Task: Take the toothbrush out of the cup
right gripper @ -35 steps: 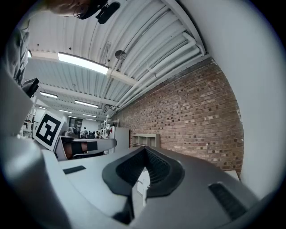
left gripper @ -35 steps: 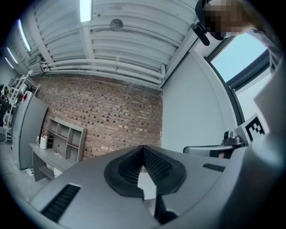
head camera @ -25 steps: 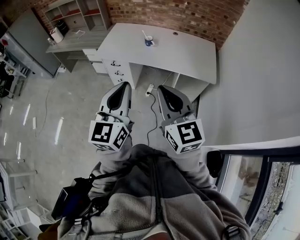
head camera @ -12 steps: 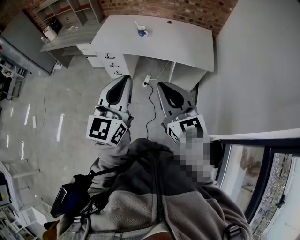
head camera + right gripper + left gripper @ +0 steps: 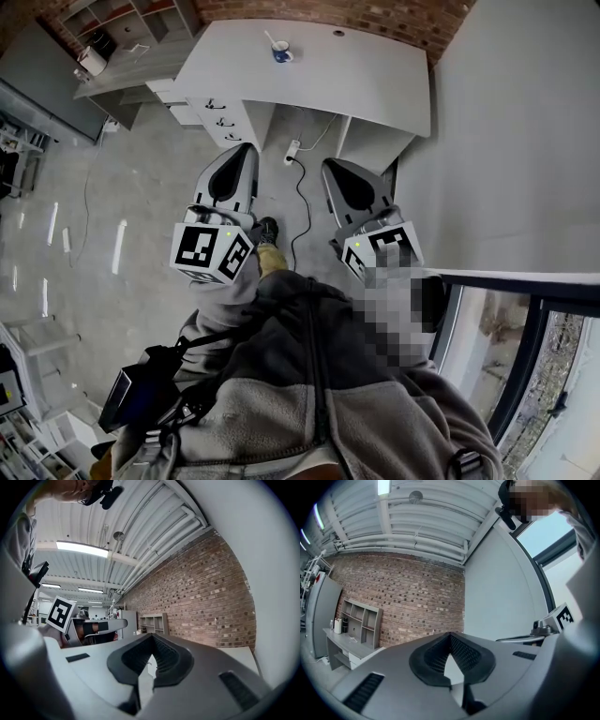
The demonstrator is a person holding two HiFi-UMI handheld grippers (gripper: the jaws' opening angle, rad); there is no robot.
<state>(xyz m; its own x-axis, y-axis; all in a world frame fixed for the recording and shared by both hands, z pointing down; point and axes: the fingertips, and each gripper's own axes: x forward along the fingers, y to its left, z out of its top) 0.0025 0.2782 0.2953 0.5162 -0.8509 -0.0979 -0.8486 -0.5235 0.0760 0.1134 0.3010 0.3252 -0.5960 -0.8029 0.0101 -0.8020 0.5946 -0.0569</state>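
Toothbrush stands in the cup on the far counter. Left gripper and right gripper are well short of it, jaws closed on nothing, evidently carried idle pending approach.

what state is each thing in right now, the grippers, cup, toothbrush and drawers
left hand-held gripper: shut, empty, in the air
right hand-held gripper: shut, empty, in the air
cup: upright on the desk, far from both grippers
toothbrush: standing in the cup, tilted
desk drawers: closed
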